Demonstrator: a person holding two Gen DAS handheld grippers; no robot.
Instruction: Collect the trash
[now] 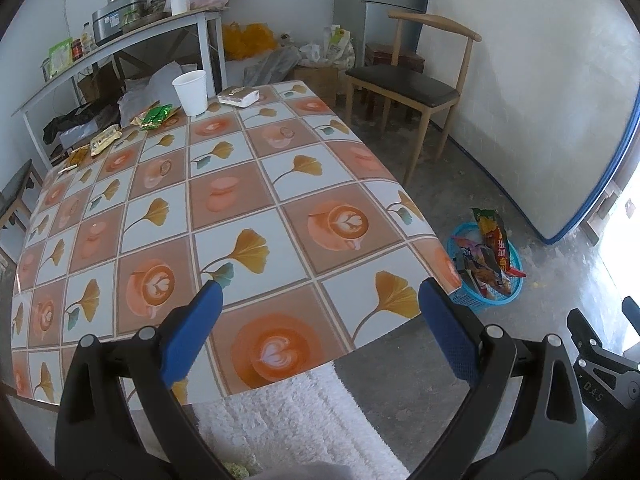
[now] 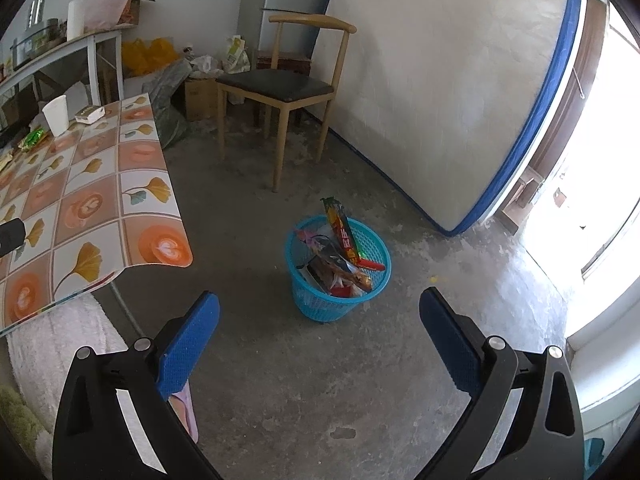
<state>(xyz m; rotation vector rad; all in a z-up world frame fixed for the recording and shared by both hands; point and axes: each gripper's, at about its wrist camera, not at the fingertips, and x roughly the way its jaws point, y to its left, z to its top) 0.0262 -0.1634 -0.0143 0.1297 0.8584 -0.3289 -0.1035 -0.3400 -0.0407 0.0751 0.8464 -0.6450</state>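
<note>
My left gripper (image 1: 320, 292) is open and empty, held above the near edge of a table (image 1: 256, 208) with a leaf-and-coffee patterned cloth. At the table's far end lie a white paper cup (image 1: 191, 92), a green wrapper (image 1: 158, 116), a yellow wrapper (image 1: 105, 141) and a tissue pack (image 1: 238, 97). My right gripper (image 2: 320, 296) is open and empty over the concrete floor. Just beyond its fingertips stands a blue plastic basket (image 2: 338, 266) with several snack wrappers (image 2: 340, 236) in it. The basket (image 1: 494, 280) also shows to the right of the table in the left wrist view.
A wooden chair (image 2: 286, 84) with a dark seat stands behind the basket. A mattress (image 2: 440, 100) with blue edging leans on the wall at right. A cluttered shelf (image 1: 120, 36) lines the far wall. A white fluffy cushion (image 1: 304, 420) lies under the table's near edge.
</note>
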